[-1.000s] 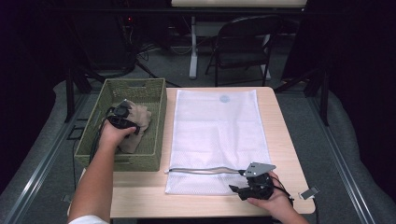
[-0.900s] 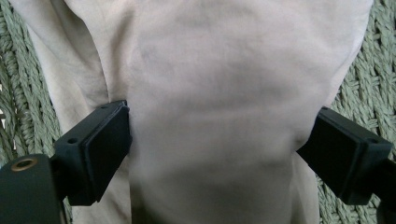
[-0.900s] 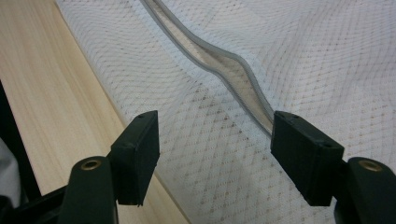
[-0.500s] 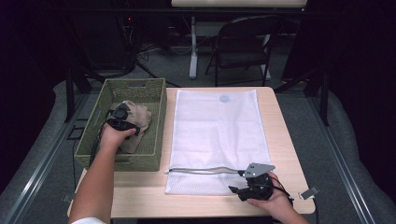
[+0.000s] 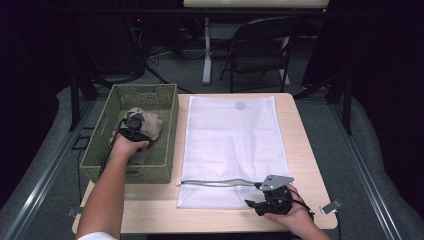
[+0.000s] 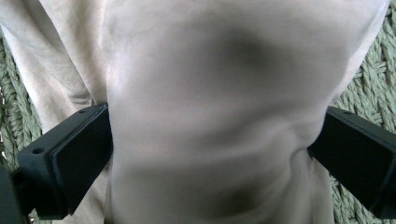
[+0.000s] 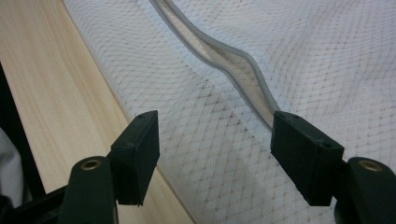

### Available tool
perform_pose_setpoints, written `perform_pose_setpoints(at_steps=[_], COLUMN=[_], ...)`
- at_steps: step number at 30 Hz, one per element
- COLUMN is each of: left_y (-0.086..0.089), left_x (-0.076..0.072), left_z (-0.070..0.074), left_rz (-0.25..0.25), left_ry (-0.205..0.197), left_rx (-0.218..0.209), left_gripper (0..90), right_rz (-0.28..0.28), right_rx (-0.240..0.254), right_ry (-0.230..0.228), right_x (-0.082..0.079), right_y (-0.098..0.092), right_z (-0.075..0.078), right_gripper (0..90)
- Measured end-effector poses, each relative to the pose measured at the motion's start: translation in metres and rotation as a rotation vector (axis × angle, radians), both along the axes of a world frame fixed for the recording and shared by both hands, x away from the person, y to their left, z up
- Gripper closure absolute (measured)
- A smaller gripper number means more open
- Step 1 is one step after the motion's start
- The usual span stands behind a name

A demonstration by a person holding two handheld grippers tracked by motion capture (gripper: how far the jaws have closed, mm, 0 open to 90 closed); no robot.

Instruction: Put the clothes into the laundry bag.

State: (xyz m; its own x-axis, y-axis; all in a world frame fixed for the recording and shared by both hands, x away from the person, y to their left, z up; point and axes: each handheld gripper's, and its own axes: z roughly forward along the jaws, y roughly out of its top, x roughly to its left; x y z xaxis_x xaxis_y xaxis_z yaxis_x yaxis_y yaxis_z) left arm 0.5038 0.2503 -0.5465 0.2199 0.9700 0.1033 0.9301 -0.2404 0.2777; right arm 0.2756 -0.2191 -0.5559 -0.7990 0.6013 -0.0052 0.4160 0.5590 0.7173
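Note:
A beige cloth (image 5: 151,126) lies bunched in the green woven basket (image 5: 145,89) at the left of the table. My left gripper (image 5: 134,121) is pressed down into it. In the left gripper view the jaws stand wide apart with the cloth (image 6: 210,84) bulging between them (image 6: 210,140). A white mesh bag (image 5: 230,135) lies flat on the table, its grey zipper (image 5: 215,182) partly unzipped near the front. My right gripper (image 5: 251,205) hovers open over the bag's front right corner, and the zipper's end (image 7: 243,70) lies just ahead of its jaws (image 7: 215,135).
The wooden table (image 5: 300,150) shows bare strips to the right of the bag and along its front edge. A folding chair (image 5: 260,50) and a desk leg stand beyond the far edge. Basket weave (image 6: 369,79) shows around the cloth.

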Motion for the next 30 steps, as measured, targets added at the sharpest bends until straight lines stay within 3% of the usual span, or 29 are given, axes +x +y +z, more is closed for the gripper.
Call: perform_pose_setpoints(at_steps=[5,21,30], left_y=[0.002,0.020,0.021], left_x=[0.000,-0.002,-0.003], left_z=[0.001,0.013,0.018], left_rz=[0.004,0.032,0.037], left_ry=[-0.004,-0.024,-0.036], left_rx=[-0.007,-0.054,-0.045], left_gripper=[4.3,39.3,47.2], right_rz=[0.002,0.003,0.007], right_rx=[0.000,-0.002,-0.002], right_ry=[0.001,0.004,0.006], right_x=[0.000,0.000,0.001], right_y=[0.000,0.001,0.002], right_z=[0.000,-0.001,-0.003], right_gripper=[32.3,32.3,32.3])
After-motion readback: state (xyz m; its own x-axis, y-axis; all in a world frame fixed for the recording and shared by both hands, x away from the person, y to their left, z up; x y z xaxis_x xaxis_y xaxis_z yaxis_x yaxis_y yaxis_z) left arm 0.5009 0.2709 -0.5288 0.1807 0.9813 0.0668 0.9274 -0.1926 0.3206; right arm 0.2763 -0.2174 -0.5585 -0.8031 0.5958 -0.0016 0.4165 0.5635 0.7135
